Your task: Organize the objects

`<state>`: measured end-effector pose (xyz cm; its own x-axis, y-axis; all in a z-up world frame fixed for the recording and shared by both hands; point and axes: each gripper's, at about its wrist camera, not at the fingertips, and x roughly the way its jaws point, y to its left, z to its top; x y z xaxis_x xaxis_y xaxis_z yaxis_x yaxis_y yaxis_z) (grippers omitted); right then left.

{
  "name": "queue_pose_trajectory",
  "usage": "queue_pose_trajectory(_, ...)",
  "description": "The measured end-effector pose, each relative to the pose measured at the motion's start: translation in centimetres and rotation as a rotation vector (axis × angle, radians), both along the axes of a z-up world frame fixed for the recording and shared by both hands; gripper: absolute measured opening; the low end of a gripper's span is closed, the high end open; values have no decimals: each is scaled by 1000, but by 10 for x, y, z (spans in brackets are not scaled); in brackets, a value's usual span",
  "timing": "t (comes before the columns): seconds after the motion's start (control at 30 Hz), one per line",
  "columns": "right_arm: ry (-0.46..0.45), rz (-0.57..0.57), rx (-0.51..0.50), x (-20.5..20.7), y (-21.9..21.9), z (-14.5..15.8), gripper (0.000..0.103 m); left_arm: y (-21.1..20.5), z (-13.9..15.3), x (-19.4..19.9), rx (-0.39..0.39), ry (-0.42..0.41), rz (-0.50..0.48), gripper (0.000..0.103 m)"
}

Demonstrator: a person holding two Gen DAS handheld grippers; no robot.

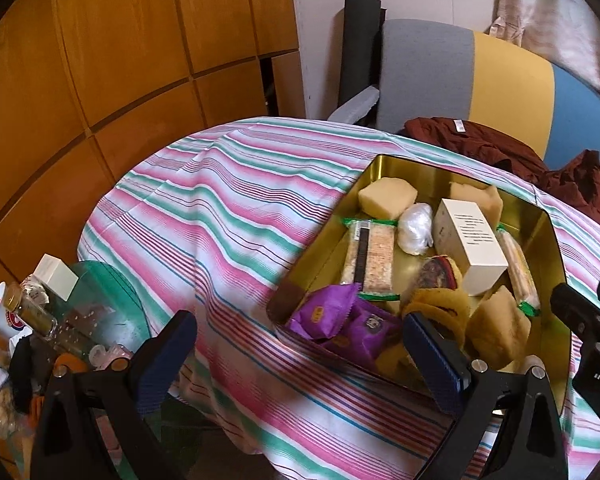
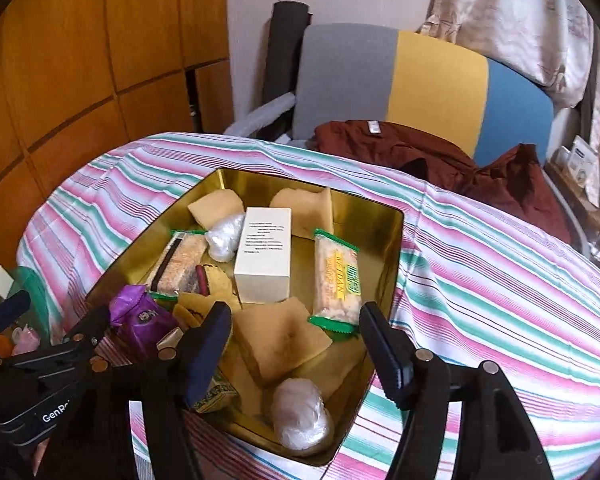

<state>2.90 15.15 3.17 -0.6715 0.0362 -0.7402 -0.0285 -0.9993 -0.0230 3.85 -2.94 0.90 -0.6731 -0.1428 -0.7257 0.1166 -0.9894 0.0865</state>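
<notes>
Both hand-held grippers, left [image 1: 300,354] and right [image 2: 294,344], gape empty above gold tin [image 2: 388,248] on striped counter [image 2: 500,288]. Tin looks packed; next probably fetching side clutter [image 1: 40,308].

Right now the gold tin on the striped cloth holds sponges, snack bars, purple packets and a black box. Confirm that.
Not quite: the box in the gold tin is white, not black, as the right wrist view shows. The sponges, snack bars and purple packets are there, on the striped cloth.
</notes>
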Motion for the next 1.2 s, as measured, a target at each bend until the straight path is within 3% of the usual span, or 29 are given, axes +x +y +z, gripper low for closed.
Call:
queue_pose_trajectory(0.53,-5,-80,14,3,4,-2,68,-3,0,-3,75,-41,-12,103)
queue_pose_trajectory(1.2,-7,-128,37,1,12,-6,68,1,3,3,74,-17,-33,103)
